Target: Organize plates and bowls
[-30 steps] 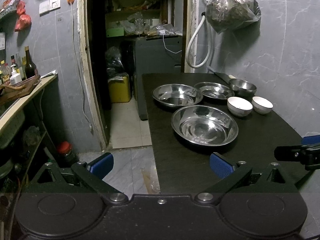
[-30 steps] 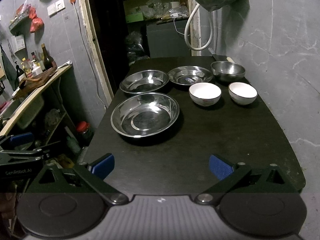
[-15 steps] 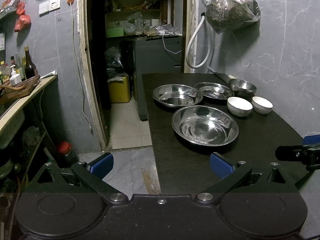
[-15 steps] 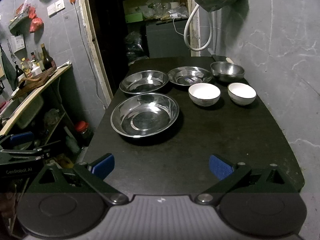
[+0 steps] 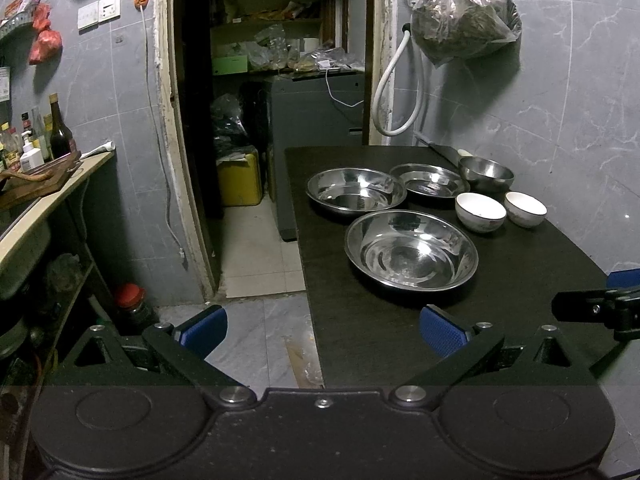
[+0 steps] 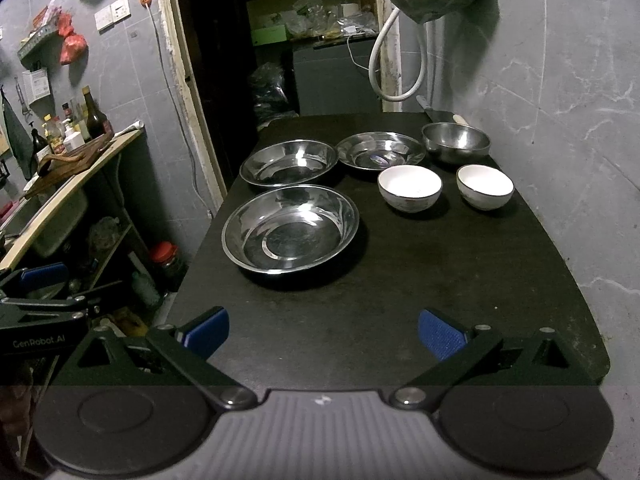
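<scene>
Both grippers are hanging open at the near edge — nothing is being gripped yet.

Going left to right: my left gripper (image 5: 322,330) is sitting wide open off the table (image 6: 400,280) corner; the big steel plate (image 6: 290,232), two more plates (image 6: 289,162) behind it, then two white bowls (image 6: 409,188) and a steel bowl (image 6: 455,142) are standing apart; my right gripper (image 6: 323,332) is gaping empty. Against a second ago almost nothing is changing — only the right view is edging in, so stacking is still entirely ahead.
</scene>
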A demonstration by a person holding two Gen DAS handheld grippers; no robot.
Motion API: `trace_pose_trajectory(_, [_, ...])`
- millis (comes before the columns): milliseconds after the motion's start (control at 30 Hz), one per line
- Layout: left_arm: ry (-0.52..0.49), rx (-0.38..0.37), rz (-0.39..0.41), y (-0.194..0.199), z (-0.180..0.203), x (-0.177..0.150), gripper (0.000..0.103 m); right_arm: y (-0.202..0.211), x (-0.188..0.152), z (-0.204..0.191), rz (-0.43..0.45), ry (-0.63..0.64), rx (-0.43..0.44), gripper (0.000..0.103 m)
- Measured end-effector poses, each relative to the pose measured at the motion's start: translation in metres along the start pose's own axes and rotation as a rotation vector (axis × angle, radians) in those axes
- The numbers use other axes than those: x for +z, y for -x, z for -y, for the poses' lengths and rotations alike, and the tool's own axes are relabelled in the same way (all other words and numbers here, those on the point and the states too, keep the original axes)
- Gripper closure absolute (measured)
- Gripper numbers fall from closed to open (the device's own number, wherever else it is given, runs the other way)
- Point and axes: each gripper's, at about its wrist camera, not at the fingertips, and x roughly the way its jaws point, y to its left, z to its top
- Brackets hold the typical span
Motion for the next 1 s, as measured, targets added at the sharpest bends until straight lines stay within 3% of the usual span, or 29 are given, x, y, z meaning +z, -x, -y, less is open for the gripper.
trace_pose_trajectory(1000, [-0.009, 0.004, -0.021, -0.020, -0.014, -0.018, 0.001, -0.012, 0.001, 0.004, -0.022, -0.007, 0.005, 0.000])
